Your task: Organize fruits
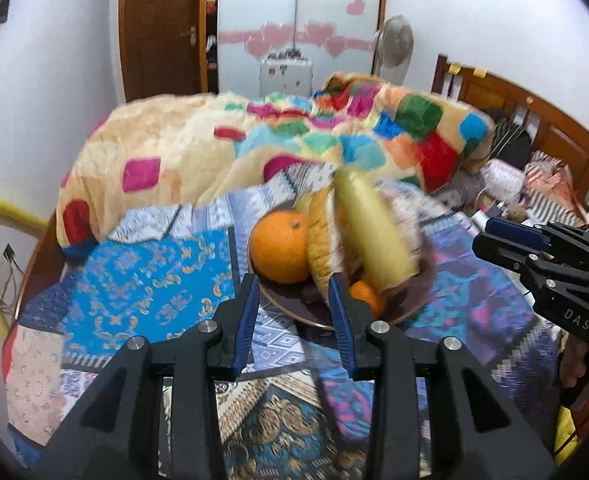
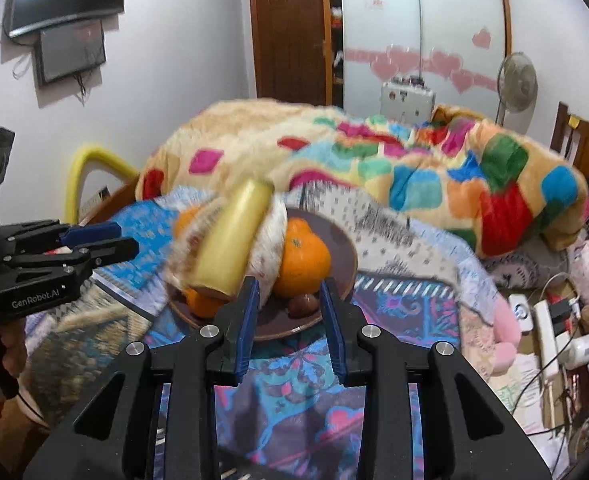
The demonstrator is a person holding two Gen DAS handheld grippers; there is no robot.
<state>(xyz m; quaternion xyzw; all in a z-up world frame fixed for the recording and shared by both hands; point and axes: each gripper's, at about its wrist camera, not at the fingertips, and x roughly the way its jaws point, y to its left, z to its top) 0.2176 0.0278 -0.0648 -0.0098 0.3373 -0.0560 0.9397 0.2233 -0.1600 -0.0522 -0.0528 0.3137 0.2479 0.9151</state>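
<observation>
On the plate: a large orange (image 1: 281,251), a smaller orange (image 1: 368,297) at the near rim, and a pale yellow banana (image 1: 374,232) lying blurred across a furry tan-and-white thing (image 1: 321,236).
Plate: dark brown, round, shallow (image 1: 294,312); sits on a patchwork bedspread (image 1: 154,280) of blue, purple and gold prints.
Right wrist view only: a small brown fruit (image 2: 302,305) on the plate just beside the big orange; power strips and cables (image 2: 550,320) at the far right.
Left gripper: fingers spread apart (image 1: 294,312), holding nothing, just short of the plate rim.
Right gripper: fingers likewise parted (image 2: 288,312) and empty, framing the plate's near edge.
Writing: "GenRobot.AI" on the left gripper's side in the right view; "DAS" on the right gripper in the left view.
Behind: a plush blanket (image 1: 294,140) with bright colour patches, heaped on the bed.
</observation>
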